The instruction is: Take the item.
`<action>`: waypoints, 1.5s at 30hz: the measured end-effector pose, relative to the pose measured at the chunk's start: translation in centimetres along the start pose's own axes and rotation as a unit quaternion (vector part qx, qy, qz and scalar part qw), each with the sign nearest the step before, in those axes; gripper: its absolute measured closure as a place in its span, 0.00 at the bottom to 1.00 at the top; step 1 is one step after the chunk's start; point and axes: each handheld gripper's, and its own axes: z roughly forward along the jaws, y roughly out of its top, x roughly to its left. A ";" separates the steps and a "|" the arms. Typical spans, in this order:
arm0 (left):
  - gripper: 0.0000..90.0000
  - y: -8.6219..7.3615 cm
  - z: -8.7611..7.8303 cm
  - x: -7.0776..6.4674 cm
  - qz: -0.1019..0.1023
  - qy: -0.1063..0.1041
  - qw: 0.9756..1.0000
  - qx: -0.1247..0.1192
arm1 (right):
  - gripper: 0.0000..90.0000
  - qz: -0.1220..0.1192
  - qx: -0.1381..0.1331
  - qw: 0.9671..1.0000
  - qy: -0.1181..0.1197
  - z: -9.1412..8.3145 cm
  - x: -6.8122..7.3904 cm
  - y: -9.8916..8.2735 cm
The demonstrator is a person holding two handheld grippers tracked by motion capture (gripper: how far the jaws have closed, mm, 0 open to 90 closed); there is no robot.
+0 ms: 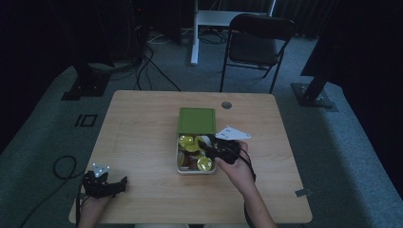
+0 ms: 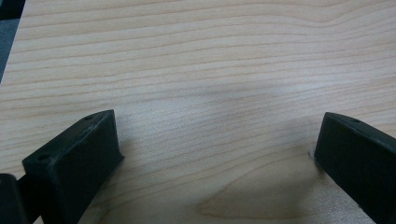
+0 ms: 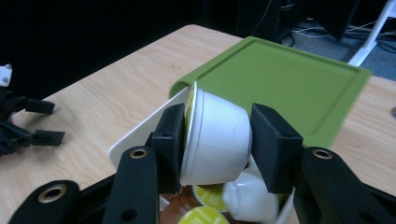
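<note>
My right gripper (image 3: 219,141) is shut on a white capsule cup (image 3: 215,122) with a yellow foil top, held sideways just above a white box (image 3: 140,133). In the high view the right gripper (image 1: 206,143) hovers over the box (image 1: 195,173), which holds several yellow-topped capsules (image 1: 205,164). The box's green lid (image 1: 196,119) lies at its far side, and it rises behind the held cup in the right gripper view (image 3: 280,79). My left gripper (image 1: 120,186) rests at the table's near left corner, and its jaws (image 2: 217,130) stand wide open over bare wood.
The wooden table (image 1: 142,133) has a small round grommet (image 1: 226,105) near its far edge. A black chair (image 1: 256,42) and cables on the floor lie beyond the table. The left gripper (image 3: 28,126) is visible at the far left of the right gripper view.
</note>
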 end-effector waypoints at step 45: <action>0.00 0.0 0.0 0.0 0.000 0.000 1.000 0.001 | 0.63 0.075 -0.016 0.987 -0.140 -1.6 -10.5 -5.4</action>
